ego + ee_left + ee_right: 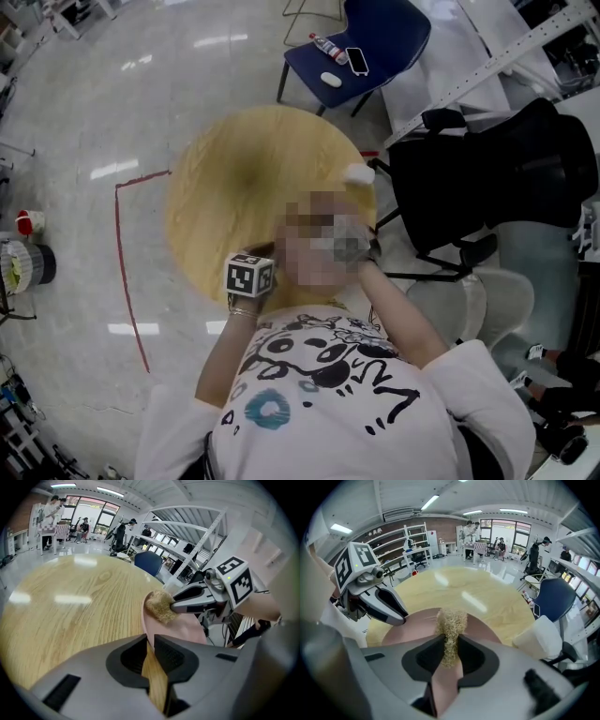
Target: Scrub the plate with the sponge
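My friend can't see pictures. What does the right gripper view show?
The right gripper is clamped on a scratchy tan sponge, held against a pink plate. The left gripper grips the plate's rim at the left, with a round wooden table behind.

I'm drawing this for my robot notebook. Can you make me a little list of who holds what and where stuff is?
left gripper: shut on the rim of the plate
right gripper: shut on the sponge
sponge: tan and scratchy, against the plate's face
plate: pink, seen almost edge-on from the left gripper view
table: round, wooden
white block: at the table's edge
chair: blue, beyond the table
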